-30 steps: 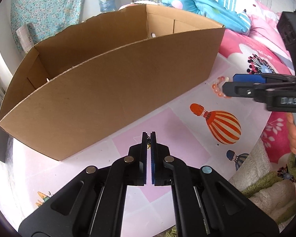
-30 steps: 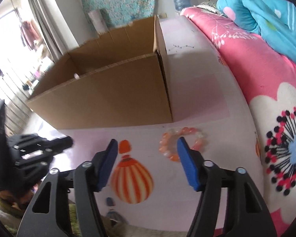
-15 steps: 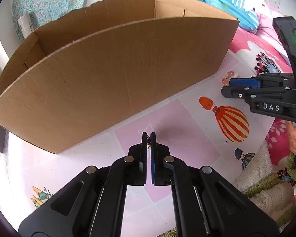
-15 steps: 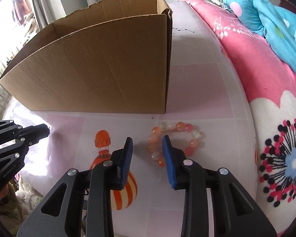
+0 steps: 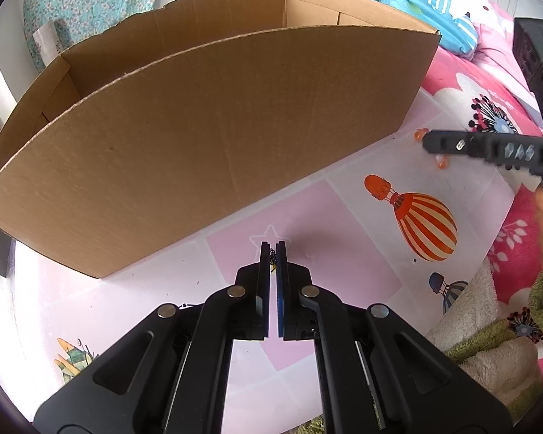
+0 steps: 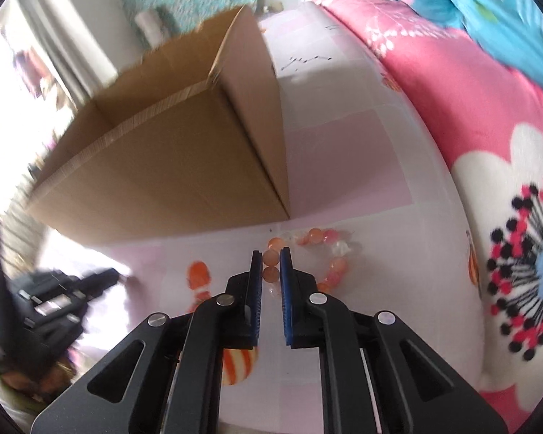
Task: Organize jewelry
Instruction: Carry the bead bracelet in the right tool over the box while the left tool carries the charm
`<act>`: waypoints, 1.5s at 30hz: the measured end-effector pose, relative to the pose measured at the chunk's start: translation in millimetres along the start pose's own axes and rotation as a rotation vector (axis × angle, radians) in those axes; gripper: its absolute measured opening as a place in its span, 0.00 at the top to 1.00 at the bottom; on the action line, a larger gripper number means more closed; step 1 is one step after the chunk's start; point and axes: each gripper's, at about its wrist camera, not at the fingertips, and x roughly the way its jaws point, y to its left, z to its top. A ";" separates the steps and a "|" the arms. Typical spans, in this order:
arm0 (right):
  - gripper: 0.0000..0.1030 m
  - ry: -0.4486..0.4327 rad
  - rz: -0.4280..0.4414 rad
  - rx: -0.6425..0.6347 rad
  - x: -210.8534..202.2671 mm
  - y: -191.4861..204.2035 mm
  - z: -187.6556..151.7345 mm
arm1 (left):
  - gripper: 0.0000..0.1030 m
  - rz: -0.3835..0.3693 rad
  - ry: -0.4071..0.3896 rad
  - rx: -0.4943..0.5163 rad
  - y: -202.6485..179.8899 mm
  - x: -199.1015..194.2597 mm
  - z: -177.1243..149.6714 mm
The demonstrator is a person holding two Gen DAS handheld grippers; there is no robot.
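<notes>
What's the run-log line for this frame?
left gripper: shut on small chain | right gripper: closed around bead bracelet on mat | cardboard box: open, behind both

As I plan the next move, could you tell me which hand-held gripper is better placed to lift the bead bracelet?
Right. The right hand-held gripper already straddles the bead bracelet beside the cardboard box; the left hand-held gripper pinches something small, well away.
</notes>
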 end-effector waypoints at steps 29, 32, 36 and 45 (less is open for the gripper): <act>0.90 -0.149 0.285 0.132 -75.4 -2.5 -1.0 | 0.98 0.023 -0.077 -0.011 -5.2 -30.6 -6.3; 0.90 -0.164 0.315 0.128 -85.0 5.2 1.2 | 0.98 0.010 -0.137 -0.002 -3.7 -55.0 -6.1; 0.90 -0.211 0.366 0.103 -102.2 24.0 10.7 | 0.98 -0.051 -0.207 -0.012 3.8 -89.3 1.8; 0.90 -0.258 0.525 0.020 -96.5 63.7 60.6 | 0.98 -0.053 -0.328 -0.016 27.4 -140.0 55.8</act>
